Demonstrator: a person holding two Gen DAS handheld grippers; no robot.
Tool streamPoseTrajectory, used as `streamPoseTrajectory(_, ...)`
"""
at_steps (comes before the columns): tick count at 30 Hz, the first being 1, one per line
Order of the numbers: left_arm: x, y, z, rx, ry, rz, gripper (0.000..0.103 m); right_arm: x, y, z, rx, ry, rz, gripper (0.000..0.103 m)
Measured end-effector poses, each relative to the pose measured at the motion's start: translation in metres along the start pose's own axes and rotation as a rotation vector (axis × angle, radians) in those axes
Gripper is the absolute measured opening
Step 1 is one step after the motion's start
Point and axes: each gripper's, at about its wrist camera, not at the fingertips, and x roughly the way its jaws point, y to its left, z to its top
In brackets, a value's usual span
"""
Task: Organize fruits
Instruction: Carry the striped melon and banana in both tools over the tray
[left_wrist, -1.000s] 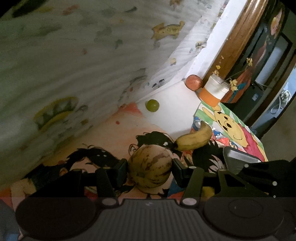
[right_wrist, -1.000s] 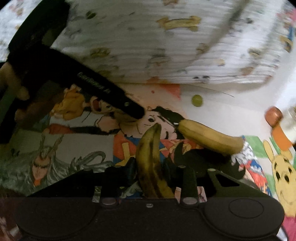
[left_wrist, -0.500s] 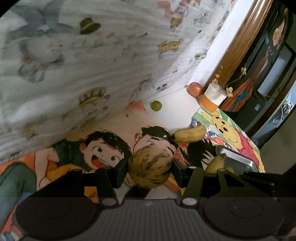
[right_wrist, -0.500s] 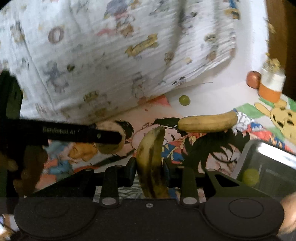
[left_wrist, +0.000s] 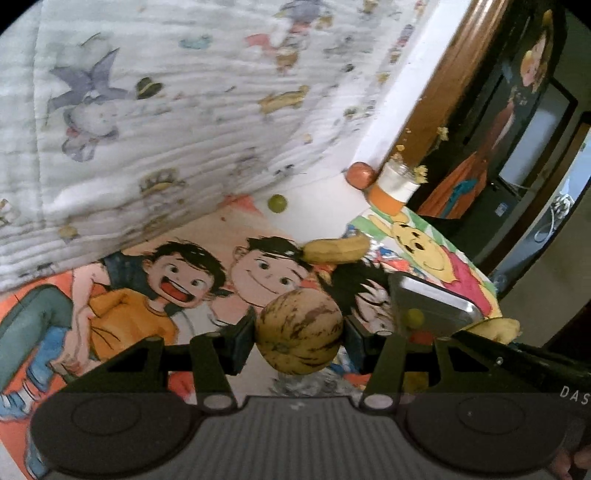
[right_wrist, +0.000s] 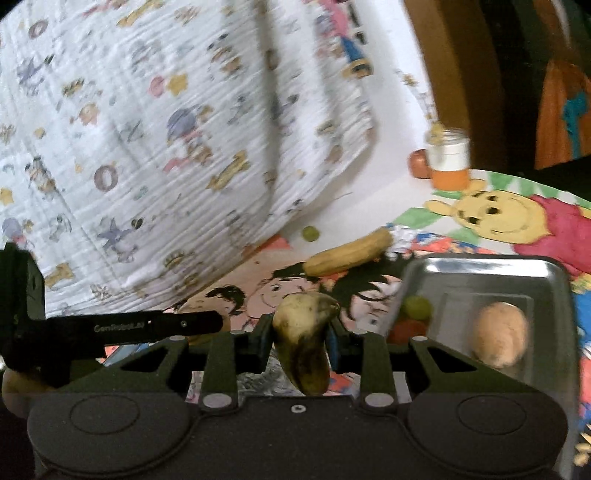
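My left gripper (left_wrist: 300, 332) is shut on a round yellow melon with brown stripes (left_wrist: 299, 330), held above the cartoon-print sheet. My right gripper (right_wrist: 297, 338) is shut on a dark-spotted banana (right_wrist: 304, 339), held left of a steel tray (right_wrist: 546, 266). The tray holds a tan round fruit (right_wrist: 500, 334), a green fruit (right_wrist: 417, 306) and a red one (right_wrist: 408, 330). It also shows in the left wrist view (left_wrist: 439, 301). A second banana (left_wrist: 338, 250) (right_wrist: 349, 252) lies on the sheet. A small green fruit (left_wrist: 277, 203) (right_wrist: 310, 233) and a red fruit (left_wrist: 361, 174) (right_wrist: 419, 162) lie farther back.
A white quilt with cartoon prints (left_wrist: 166, 110) (right_wrist: 166, 129) rises behind the fruits. A white and orange cup with yellow flowers (left_wrist: 393, 186) (right_wrist: 448, 162) stands beside the red fruit. A wooden frame (left_wrist: 454, 81) is at the right. The left gripper's body (right_wrist: 122, 326) shows in the right wrist view.
Both grippers have lifted and pulled back with their fruit. The right gripper has swung right, so the steel tray and its fruits have come into view.
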Motion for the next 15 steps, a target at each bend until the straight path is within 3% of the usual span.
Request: streamPoseTrajectory(15,-0.007,-0.079,-0.036,0.094,0.052,-0.122,0.057,-0.094,-0.066,-0.042,0.166,-0.060,-0.187,0.032)
